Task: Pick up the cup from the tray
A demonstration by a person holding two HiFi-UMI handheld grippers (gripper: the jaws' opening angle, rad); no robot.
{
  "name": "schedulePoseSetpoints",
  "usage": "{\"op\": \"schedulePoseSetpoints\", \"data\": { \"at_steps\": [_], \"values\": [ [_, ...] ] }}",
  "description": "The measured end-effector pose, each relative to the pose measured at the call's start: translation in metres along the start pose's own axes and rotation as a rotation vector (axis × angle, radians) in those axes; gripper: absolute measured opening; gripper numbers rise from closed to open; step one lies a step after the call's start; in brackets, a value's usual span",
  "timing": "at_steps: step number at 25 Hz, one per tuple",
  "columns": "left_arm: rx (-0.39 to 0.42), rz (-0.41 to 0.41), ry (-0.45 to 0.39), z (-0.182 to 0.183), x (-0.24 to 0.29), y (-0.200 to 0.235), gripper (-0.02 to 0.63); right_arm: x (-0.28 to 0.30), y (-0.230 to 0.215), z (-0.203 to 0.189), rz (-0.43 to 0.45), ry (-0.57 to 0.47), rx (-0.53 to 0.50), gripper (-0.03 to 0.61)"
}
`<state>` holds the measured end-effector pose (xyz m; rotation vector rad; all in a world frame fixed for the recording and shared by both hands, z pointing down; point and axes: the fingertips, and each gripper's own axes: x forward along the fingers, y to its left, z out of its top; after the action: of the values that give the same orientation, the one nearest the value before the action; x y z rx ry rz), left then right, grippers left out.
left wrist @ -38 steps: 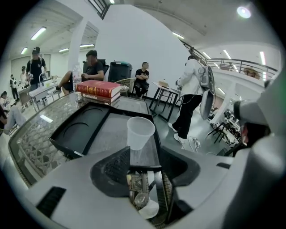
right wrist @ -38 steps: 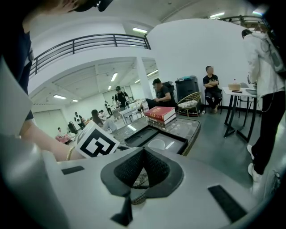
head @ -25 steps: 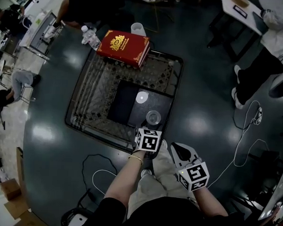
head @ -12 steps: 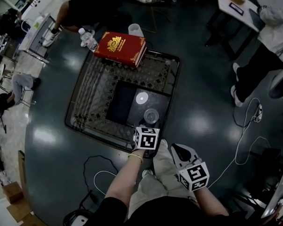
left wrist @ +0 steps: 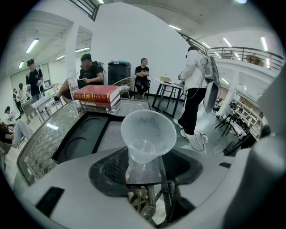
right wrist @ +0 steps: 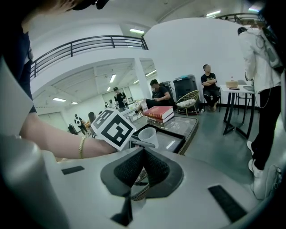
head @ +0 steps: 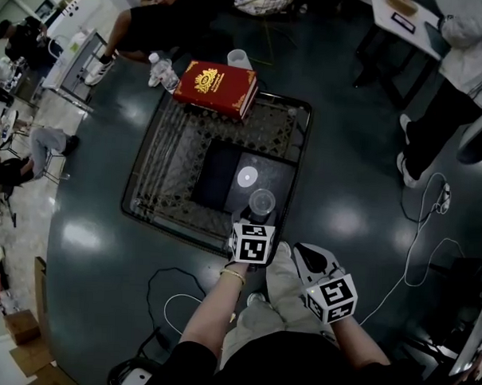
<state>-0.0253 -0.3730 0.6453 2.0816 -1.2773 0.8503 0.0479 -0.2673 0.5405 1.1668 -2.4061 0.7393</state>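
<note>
A clear plastic cup (head: 261,203) is at the near right corner of the black tray (head: 218,175). My left gripper (head: 258,219) reaches in from the front, and its pads are closed on the cup's base. In the left gripper view the cup (left wrist: 147,136) stands mouth-up between the jaws. The right gripper view shows the same cup (right wrist: 147,135) tilted at the left gripper's tip, over the tray. A white round disc (head: 247,178) lies on the tray behind it. My right gripper (head: 306,258) hangs lower right, over my lap, with its pads (right wrist: 154,163) together and nothing between them.
The tray rests on a low table with a wire frame and glass top (head: 158,164). A red book (head: 216,87) lies on the table's far edge, with a water bottle (head: 163,69) and another cup (head: 239,60) beyond it. Cables (head: 172,300) trail on the floor. A person (head: 453,93) stands at the right.
The head view has drifted slightly. The left gripper stays at the cup at the tray's near right corner, and the right gripper has not moved.
</note>
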Motion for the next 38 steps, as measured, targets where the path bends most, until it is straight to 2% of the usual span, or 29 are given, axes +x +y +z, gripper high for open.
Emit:
{"op": "schedulePoseSetpoints", "data": {
  "at_steps": [20, 30, 38],
  "values": [
    [-0.109, -0.029, -0.161, -0.003, -0.117, -0.018, 0.251, -0.012, 0.028, 0.021, -0.001, -0.073, -0.065, 0.012],
    [-0.120, -0.031, -0.235, -0.006, -0.168, -0.025, 0.250, -0.020, 0.037, 0.027, 0.001, -0.089, -0.109, 0.011],
    [-0.129, -0.030, -0.268, -0.005, -0.182, -0.023, 0.250, -0.019, 0.051, 0.028, 0.018, -0.082, -0.164, 0.011]
  ]
}}
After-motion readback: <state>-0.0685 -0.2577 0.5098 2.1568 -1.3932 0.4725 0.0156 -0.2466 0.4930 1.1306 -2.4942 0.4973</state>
